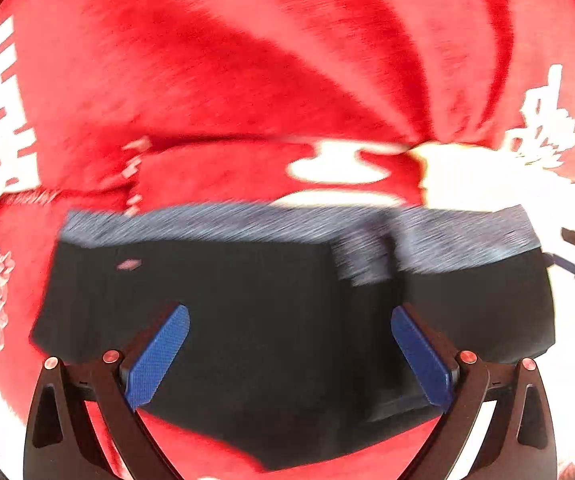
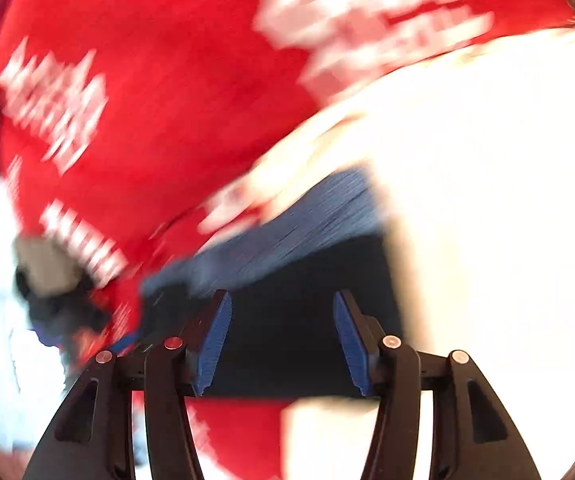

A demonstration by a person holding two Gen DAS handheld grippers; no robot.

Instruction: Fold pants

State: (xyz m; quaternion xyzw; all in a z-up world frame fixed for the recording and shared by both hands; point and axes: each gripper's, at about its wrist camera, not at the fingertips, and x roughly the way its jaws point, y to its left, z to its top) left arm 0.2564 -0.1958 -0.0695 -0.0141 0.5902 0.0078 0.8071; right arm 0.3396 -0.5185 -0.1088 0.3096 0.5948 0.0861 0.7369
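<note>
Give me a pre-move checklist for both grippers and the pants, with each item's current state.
1. Left gripper open: ok, fingers spread wide, nothing between them.
2. Right gripper open: ok, empty gap between the fingers.
3. Pants lying on the red cloth: ok, dark fabric with the grey waistband on the far side.
4. Pants folded flat: cannot tell, both views are blurred.
5. Right edge of the pants within reach of the right gripper: ok, it lies just ahead of the fingers.

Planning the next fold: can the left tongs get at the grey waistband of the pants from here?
Probably yes: the left tongs are open over the black pants, and the grey waistband lies just ahead, uncovered.
</note>
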